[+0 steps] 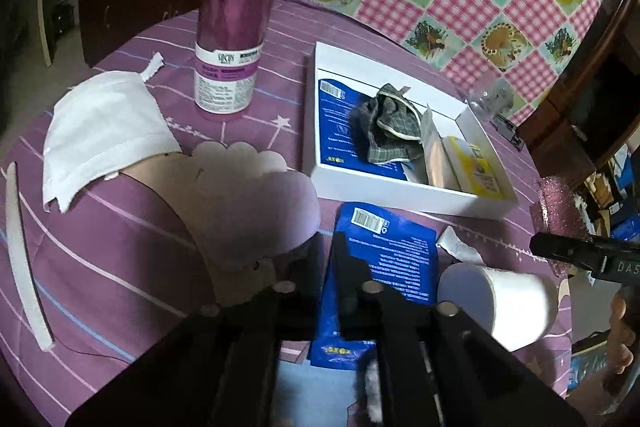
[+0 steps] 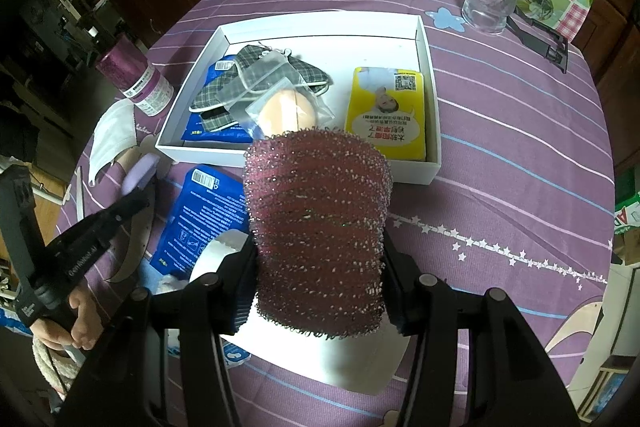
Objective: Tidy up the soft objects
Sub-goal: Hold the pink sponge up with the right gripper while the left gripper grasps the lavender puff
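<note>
Soft items partly fill the white cardboard tray point(image 2: 428, 67): a grey plaid cloth point(image 2: 256, 75), a bagged beige sponge point(image 2: 286, 109) and a yellow packet point(image 2: 386, 111). The right gripper point(image 2: 318, 267) clamps a glittery pink mesh scrubber point(image 2: 318, 223) just short of the tray. The left gripper point(image 1: 326, 255) pinches a lilac scalloped pad point(image 1: 264, 199). A white face mask point(image 1: 104, 131) and blue pouch point(image 1: 384, 247) wait on the table.

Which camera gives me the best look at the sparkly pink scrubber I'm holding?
The right wrist view: the pink scrubber fills the centre, clamped in the right gripper, short of the white box. The left wrist view catches only a sliver of it at the right edge.
</note>
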A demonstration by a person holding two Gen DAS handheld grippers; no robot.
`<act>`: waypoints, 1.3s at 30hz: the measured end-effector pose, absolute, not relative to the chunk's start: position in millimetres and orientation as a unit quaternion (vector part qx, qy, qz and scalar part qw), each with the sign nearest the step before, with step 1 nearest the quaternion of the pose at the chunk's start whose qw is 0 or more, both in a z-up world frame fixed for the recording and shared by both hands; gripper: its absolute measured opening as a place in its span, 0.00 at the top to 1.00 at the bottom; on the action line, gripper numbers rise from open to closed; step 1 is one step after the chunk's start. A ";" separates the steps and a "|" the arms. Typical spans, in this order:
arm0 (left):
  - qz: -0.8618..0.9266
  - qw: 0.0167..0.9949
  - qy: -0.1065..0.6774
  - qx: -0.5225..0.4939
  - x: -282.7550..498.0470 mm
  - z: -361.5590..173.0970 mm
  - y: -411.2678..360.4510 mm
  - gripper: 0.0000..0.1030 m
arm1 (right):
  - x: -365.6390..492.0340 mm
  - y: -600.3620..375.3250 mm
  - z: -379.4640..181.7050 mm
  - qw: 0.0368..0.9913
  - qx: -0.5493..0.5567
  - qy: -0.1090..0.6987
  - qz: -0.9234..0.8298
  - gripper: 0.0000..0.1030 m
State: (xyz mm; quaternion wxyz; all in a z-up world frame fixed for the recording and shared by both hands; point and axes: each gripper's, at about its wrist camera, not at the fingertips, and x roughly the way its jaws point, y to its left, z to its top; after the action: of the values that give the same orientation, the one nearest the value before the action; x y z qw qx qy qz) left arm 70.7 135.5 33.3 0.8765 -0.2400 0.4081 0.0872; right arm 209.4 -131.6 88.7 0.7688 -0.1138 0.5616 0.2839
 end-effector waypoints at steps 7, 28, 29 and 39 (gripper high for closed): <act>0.099 0.875 0.397 -0.259 66.1 35.8 148.4 0.48 | 209.5 -131.9 88.5 0.769 -0.113 0.561 0.285 0.47; 0.190 0.889 0.322 -0.263 40.1 52.6 193.5 0.47 | 210.5 -129.0 81.4 0.765 -0.116 0.567 0.282 0.47; 0.206 0.880 0.337 -0.263 45.4 45.0 198.4 0.48 | 210.4 -128.7 81.0 0.765 -0.117 0.568 0.281 0.47; 0.234 0.863 0.385 -0.229 74.3 14.3 196.2 0.53 | 208.3 -124.7 79.9 0.762 -0.122 0.569 0.286 0.47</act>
State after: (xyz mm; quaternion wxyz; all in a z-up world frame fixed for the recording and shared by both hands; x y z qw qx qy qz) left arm 74.3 196.2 14.3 0.8627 -0.2286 0.3855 0.2343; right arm 208.3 -124.7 79.9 0.7616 -0.1220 0.5688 0.2855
